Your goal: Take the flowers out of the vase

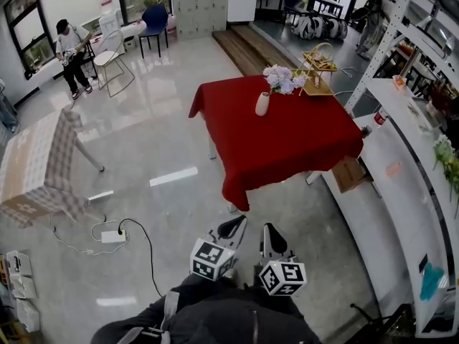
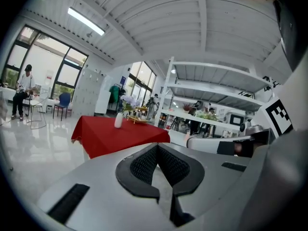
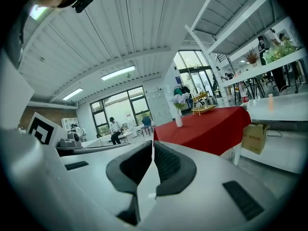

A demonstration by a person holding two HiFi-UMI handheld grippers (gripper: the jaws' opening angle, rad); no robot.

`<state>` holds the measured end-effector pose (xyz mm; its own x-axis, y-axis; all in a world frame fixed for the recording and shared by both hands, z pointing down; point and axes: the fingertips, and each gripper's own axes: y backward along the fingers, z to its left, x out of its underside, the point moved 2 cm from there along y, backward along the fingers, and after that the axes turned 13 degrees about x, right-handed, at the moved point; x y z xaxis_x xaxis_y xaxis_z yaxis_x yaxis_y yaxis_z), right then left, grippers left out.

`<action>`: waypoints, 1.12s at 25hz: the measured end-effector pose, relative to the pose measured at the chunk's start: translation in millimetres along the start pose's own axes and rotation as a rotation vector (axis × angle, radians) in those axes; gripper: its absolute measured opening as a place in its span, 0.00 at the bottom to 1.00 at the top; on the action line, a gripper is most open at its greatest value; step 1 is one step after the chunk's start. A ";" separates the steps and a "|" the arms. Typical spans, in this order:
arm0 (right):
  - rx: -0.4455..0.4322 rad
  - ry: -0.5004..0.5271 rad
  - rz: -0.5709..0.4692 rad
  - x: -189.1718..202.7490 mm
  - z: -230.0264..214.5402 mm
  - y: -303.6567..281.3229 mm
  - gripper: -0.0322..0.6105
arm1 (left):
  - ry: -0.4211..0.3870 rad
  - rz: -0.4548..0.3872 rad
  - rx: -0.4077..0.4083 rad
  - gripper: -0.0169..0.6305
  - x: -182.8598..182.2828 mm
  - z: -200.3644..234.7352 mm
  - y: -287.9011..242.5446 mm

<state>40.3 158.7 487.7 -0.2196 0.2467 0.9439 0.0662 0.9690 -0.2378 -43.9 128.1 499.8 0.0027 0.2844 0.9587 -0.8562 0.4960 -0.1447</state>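
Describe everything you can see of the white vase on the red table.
The vase is small, white and smooth, ceramic by its look, with a rounded body narrowing to a slim neck. It stands upright on the red tablecloth near the table's far side. It holds a bunch of pale lilac flowers that lean toward a wooden basket nearby. Nothing else touches it.

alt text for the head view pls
A white vase of pale purple flowers stands on a red-clothed table across a glossy floor. At the bottom edge, the left gripper and right gripper point toward it, both shut and empty.
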 end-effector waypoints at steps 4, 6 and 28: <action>0.002 0.017 0.011 2.0 5.3 -10.7 0.08 | 0.016 0.001 -0.003 0.04 0.0 12.7 -1.8; 0.002 0.014 0.013 1.7 7.1 -14.2 0.08 | 0.021 0.002 0.005 0.04 -0.2 15.3 -3.6; -0.012 -0.003 0.024 9.9 11.5 -12.2 0.08 | 0.068 0.039 0.036 0.04 10.1 10.7 -12.6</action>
<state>26.1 149.4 497.3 -0.2203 0.2704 0.9372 0.0832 0.9625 -0.2581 -38.6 115.9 513.9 0.0032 0.3583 0.9336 -0.8743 0.4542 -0.1713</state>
